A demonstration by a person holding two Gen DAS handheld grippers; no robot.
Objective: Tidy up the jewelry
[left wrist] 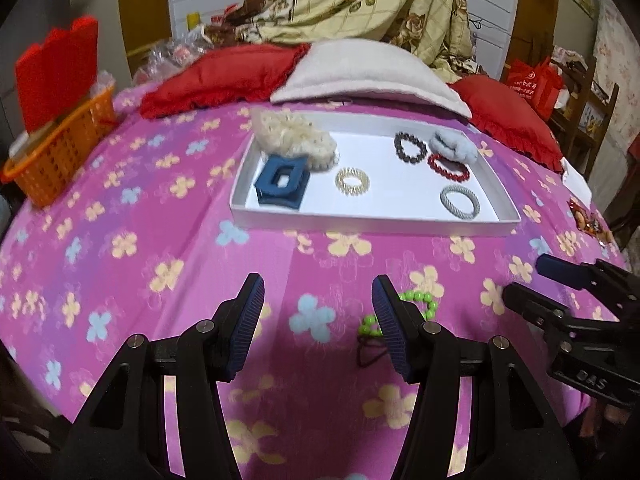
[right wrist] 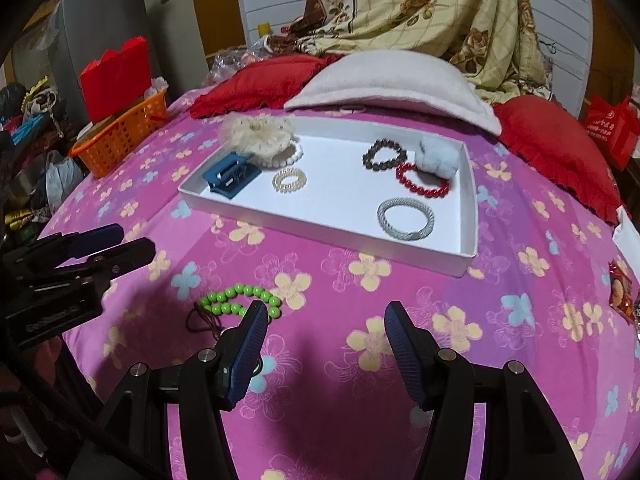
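A green bead bracelet point(right wrist: 240, 300) with a dark cord lies on the pink flowered bedspread, just left of my right gripper point(right wrist: 328, 308), which is open and empty. In the left wrist view the green bracelet point(left wrist: 420, 300) is partly hidden behind a finger of my left gripper point(left wrist: 318, 284), also open and empty. Farther back, a white tray point(right wrist: 320, 236) holds a blue hair claw point(right wrist: 230, 176), a cream scrunchie point(right wrist: 256, 132), a clear coil tie point(right wrist: 289, 180), a dark bead bracelet point(right wrist: 370, 160), a red bead bracelet point(right wrist: 420, 194), a silver bangle point(right wrist: 382, 216) and a fluffy grey scrunchie point(right wrist: 434, 158).
An orange basket point(right wrist: 120, 136) with a red box stands at the bed's far left. Red pillows point(right wrist: 260, 84) and a white pillow point(right wrist: 392, 84) lie behind the tray. A snack packet point(right wrist: 622, 292) sits at the right edge. The bed drops off on both sides.
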